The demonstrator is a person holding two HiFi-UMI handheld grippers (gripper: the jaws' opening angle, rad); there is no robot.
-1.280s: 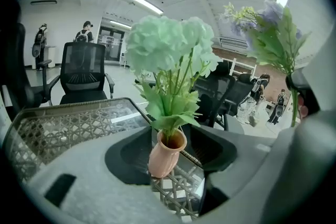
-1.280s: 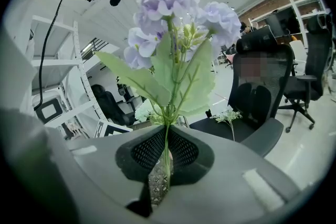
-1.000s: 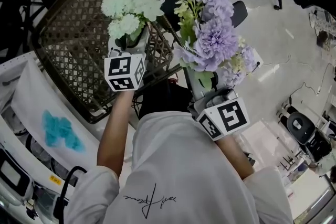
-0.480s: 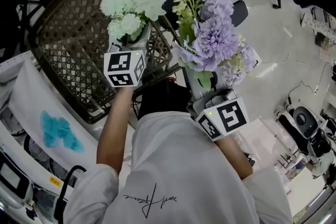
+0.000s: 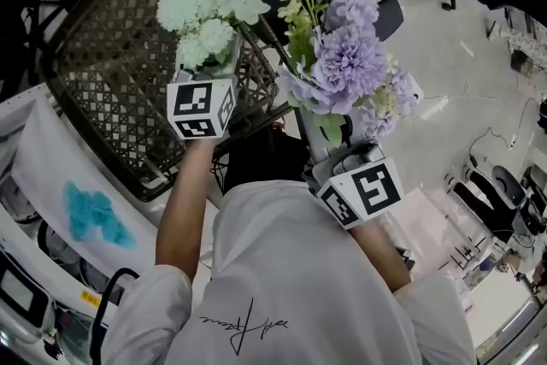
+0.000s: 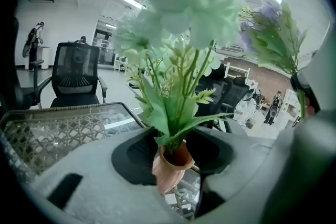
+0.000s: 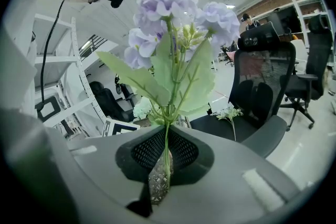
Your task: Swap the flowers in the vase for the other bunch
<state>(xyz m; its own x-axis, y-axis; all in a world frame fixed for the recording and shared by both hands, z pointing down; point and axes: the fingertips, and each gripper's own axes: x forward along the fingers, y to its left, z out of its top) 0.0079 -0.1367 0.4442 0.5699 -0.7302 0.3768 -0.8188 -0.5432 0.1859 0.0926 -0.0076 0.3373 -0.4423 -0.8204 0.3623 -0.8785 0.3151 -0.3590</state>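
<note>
A small pinkish vase [image 6: 170, 168] with a pale green-white bunch [image 5: 209, 0] [image 6: 184, 13] sits between the jaws of my left gripper [image 5: 209, 68]. Those jaws have just been closing around it. The vase leans on the left jaw, and a narrow gap still shows on its right side. My right gripper [image 5: 329, 145] [image 7: 165, 165] is shut on the thin green stem [image 7: 167, 149] of the purple bunch [image 5: 346, 55] [image 7: 173, 2] and holds it upright beside the pale bunch. Whether the vase stands on the wicker below it is hidden.
A dark-rimmed wicker table [image 5: 111, 73] [image 6: 58, 134] lies under and left of the vase. An office chair [image 7: 268, 92] with a small white sprig [image 7: 231, 113] on its seat stands ahead of the right gripper. Blue stuff [image 5: 90, 214] lies on a white surface at left.
The left gripper and the pale bunch have crept slightly up the picture. The right gripper and the purple bunch have stayed where they were.
</note>
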